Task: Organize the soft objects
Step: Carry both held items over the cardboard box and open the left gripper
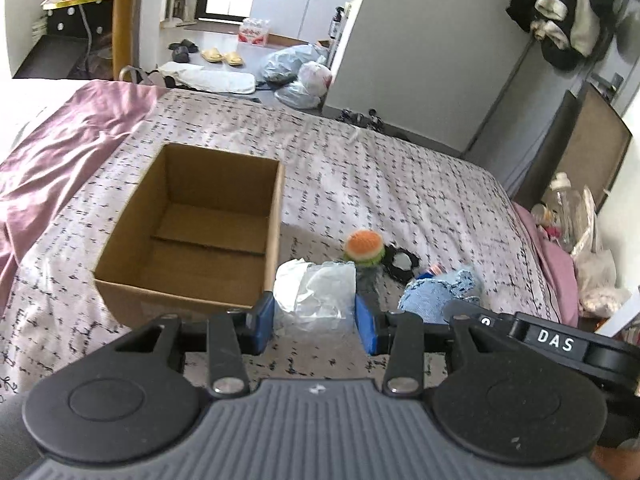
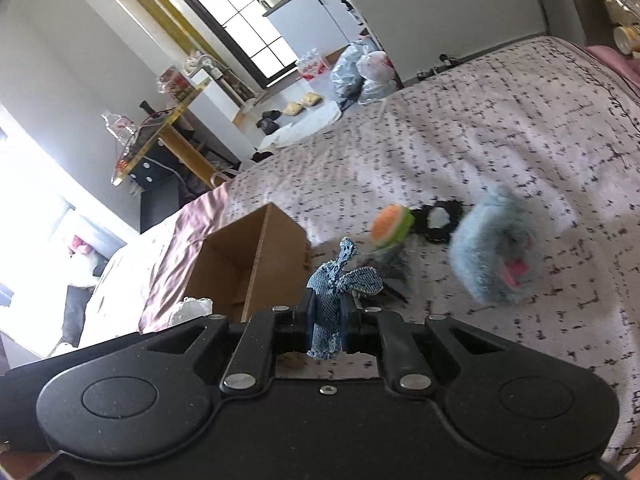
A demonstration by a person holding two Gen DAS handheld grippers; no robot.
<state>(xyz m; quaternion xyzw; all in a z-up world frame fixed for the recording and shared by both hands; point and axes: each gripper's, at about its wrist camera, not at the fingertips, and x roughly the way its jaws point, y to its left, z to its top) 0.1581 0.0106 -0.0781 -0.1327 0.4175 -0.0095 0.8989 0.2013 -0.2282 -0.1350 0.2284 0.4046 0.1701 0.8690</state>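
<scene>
Left tongs (image 1: pixel 315 320) pinching crinkly plastic bag (image 1: pixel 316 294); right tongs (image 2: pixel 326 320) clamped on denim scrap (image 2: pixel 332 300). Carry both over cardboard box (image 1: pixel 192 220) on bed (image 1: pixel 400 184), drop inside, no squeezing harder.

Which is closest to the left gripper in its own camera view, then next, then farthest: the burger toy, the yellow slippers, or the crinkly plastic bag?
1. Crinkly plastic bag, between the left gripper fingers.
2. Burger toy, on the bed, beyond the bag.
3. Yellow slippers, on the floor past the bed.
</scene>
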